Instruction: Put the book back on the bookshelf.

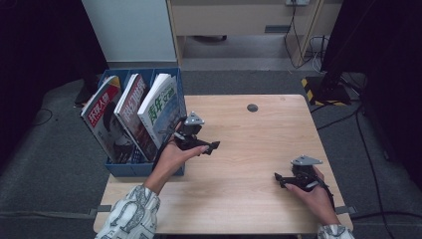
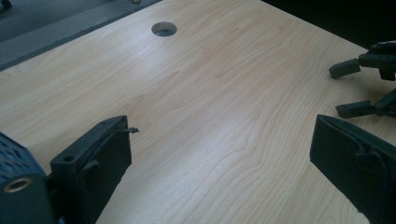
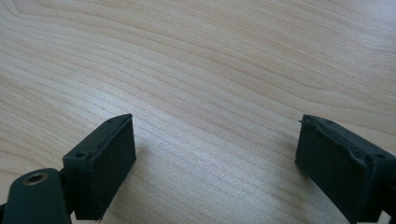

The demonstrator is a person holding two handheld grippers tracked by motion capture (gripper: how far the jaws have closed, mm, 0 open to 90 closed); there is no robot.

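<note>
where wood grain runs, black jaws apart, blue rack (image 1: 144,169)

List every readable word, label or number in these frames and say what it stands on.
Left magazine with red cover: large white Chinese title, possibly "环球人物", blurred.
Middle magazine with dark red cover: white title characters, too blurred to read.
Right magazine with white and green cover: large "青年", then smaller characters too blurred.
Blue plastic file box, light wooden table: no text.

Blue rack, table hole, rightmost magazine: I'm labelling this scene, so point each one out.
Blue rack (image 1: 144,169), high view, front wall.
Table hole (image 2: 164,29), left gripper view, middle of the opening.
Rightmost magazine (image 1: 161,107), high view, cover.
</note>
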